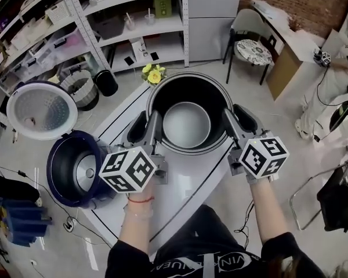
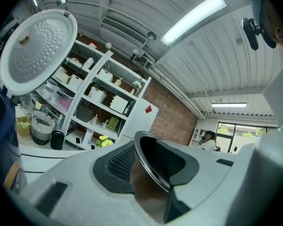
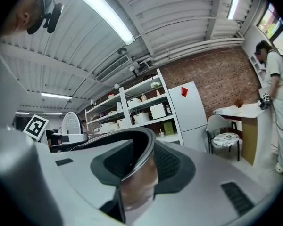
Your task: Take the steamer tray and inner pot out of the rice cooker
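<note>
The inner pot [image 1: 187, 117], black outside with a grey metal floor, hangs over the white table [image 1: 182, 198] between both grippers. My left gripper [image 1: 152, 133] is shut on its left rim and my right gripper [image 1: 229, 129] is shut on its right rim. In the left gripper view the pot's rim [image 2: 148, 166] runs between the ribbed pads [image 2: 119, 161]. The right gripper view shows the rim [image 3: 142, 157] pinched the same way. The dark blue rice cooker [image 1: 75, 169] stands at the left with its perforated lid [image 1: 42, 110] swung open and its well bare. I make out no steamer tray.
Metal shelves [image 1: 133, 22] with boxes line the far side. A woven basket [image 1: 80, 88] and yellow flowers [image 1: 153, 74] sit beyond the table. A chair [image 1: 252, 48] and a desk stand at the right. Cables trail on the floor at the left.
</note>
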`<state>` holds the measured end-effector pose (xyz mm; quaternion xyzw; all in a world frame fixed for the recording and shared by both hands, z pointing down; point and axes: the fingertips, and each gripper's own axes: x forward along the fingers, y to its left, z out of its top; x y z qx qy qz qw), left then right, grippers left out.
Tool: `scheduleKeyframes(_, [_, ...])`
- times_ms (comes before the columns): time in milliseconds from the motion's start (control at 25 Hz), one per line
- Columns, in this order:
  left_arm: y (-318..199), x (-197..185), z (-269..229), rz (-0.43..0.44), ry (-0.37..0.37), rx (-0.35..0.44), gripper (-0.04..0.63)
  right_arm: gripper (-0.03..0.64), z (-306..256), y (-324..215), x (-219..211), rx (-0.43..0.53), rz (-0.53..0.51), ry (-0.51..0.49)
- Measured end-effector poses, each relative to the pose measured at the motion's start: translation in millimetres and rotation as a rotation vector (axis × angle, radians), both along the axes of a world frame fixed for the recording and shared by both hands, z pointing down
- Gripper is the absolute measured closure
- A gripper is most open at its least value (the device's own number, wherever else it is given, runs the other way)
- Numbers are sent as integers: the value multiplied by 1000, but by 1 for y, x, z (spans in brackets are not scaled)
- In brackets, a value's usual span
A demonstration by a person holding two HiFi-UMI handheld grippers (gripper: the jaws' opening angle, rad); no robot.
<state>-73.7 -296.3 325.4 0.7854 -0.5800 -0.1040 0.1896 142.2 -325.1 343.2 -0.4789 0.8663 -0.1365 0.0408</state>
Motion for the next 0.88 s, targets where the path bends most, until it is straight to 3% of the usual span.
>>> scheduleKeyframes(360, [-17, 47, 58, 92, 4, -115, 465, 489, 52, 1, 49, -87, 86, 31])
scheduleKeyframes(880, [-35, 76, 128, 129, -9, -250, 465, 492, 116, -14, 77, -179, 115, 59])
